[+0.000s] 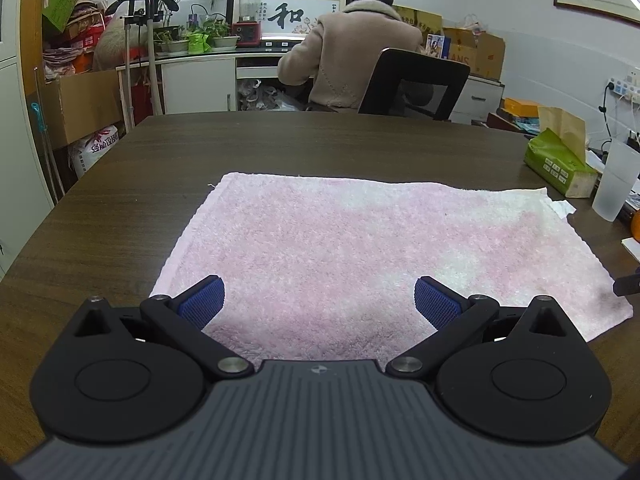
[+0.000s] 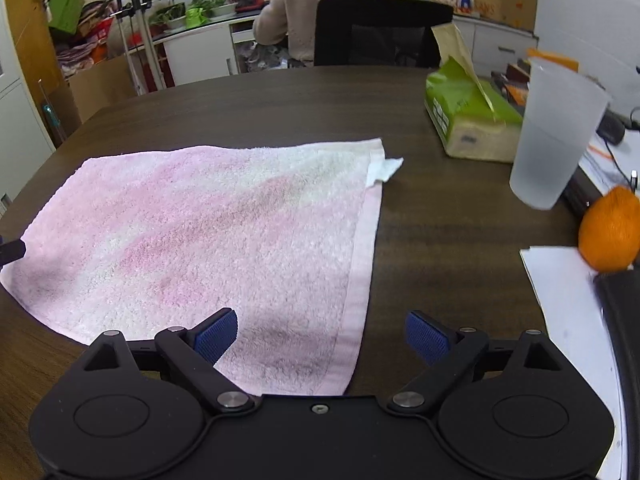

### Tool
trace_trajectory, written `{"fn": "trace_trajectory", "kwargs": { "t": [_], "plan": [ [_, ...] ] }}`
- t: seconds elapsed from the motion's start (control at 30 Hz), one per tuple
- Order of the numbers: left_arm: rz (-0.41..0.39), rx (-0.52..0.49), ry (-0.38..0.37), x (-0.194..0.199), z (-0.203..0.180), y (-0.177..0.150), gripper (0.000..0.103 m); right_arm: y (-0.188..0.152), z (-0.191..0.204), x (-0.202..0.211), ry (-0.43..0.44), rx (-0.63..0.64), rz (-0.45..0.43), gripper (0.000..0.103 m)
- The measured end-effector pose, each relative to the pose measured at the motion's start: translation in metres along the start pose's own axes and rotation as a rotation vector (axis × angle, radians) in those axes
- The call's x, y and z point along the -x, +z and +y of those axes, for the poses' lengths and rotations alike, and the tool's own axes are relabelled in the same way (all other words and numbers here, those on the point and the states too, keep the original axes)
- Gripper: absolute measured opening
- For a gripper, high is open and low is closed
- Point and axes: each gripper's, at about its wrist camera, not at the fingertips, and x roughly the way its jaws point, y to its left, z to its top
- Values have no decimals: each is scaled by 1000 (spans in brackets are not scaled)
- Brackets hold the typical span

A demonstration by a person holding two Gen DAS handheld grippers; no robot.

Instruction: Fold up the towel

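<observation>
A pink and white towel (image 1: pixel 340 248) lies spread flat on the dark wooden table (image 1: pixel 280 144). My left gripper (image 1: pixel 319 304) is open and empty, hovering over the towel's near edge toward its left corner. In the right wrist view the towel (image 2: pixel 208 232) lies to the left, with a white label at its far right corner. My right gripper (image 2: pixel 321 338) is open and empty above the towel's near right corner, its left pad (image 2: pixel 216 338) over the cloth and its right pad (image 2: pixel 426 340) over bare table.
A green tissue pack (image 2: pixel 468 116), a frosted plastic cup (image 2: pixel 556 136), an orange (image 2: pixel 610 234) and white papers (image 2: pixel 568 304) stand at the table's right. A person in a beige coat (image 1: pixel 360 52) sits on a black chair beyond the far edge.
</observation>
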Motion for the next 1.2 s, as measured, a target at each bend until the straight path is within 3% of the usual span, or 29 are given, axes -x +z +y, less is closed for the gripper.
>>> {"fn": "trace_trajectory", "kwargs": {
  "t": [0.2,0.57,0.7,0.93,1.2],
  "plan": [
    [2,10,-18,3,2,-1,103,-5,-11,-5,28,-96,55,91],
    [18,36,-20,1,13,-4,103,-7,-6,-8,69,-127,84,92],
    [19,37,-19,2,15,-5,103,-7,2,-10,91,-119,99,102],
    [23,49,-16,3,20,-6,103,-9,13,-11,43,-81,111,102],
    [23,61,-27,2,22,-7,103,-8,12,-10,34,-76,97,92]
  ]
}}
